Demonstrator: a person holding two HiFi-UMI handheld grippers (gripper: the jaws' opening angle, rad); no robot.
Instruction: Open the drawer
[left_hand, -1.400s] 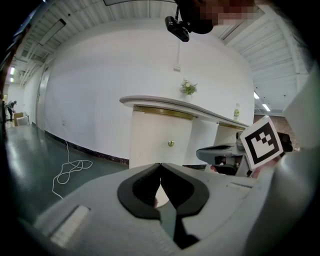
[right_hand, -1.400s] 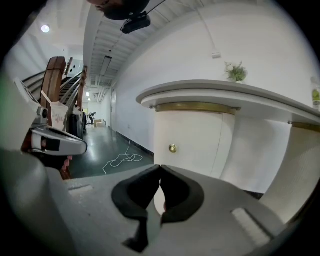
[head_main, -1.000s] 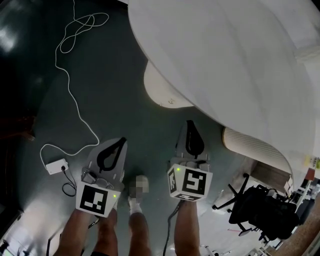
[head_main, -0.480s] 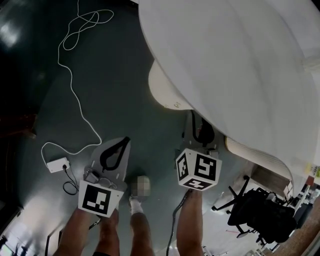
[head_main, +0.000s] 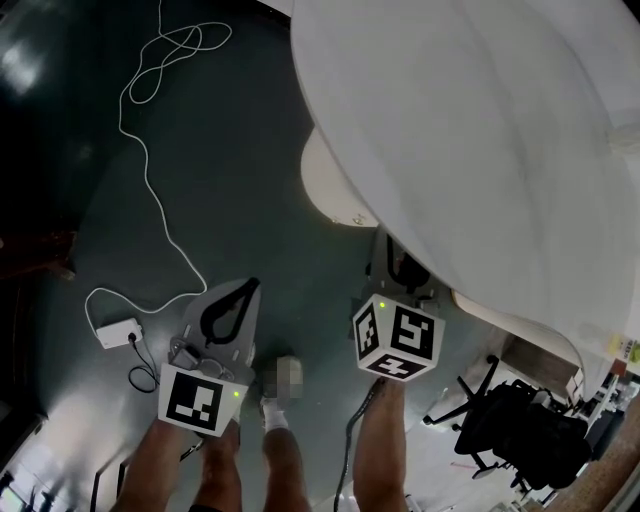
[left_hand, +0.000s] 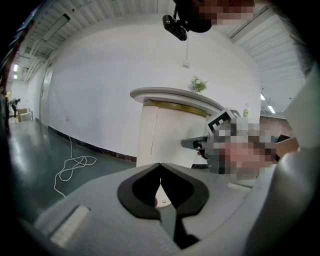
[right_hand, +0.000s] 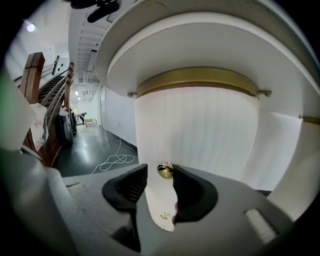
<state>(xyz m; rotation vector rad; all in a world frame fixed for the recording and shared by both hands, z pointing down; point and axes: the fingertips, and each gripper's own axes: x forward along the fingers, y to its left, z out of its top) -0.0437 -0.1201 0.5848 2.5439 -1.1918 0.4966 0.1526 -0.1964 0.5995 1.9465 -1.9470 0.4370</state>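
Note:
The white pedestal cabinet under the round table top has a curved ribbed front with a brass band. A small brass knob sticks out of that front. My right gripper is open, and the knob sits between its tips, close to the right pad, with a gap on the left. In the head view the right gripper reaches under the table's edge, which partly hides its jaws. My left gripper hangs over the floor to the left, shut on nothing.
A white cable loops across the dark green floor to an adapter at the left. The pedestal's round base lies ahead. A black office chair stands at the right. The person's legs and shoe are below the grippers.
The right gripper's jaws have gone from shut to open, and it has moved forward under the table's edge. The left gripper stays shut and has hardly shifted.

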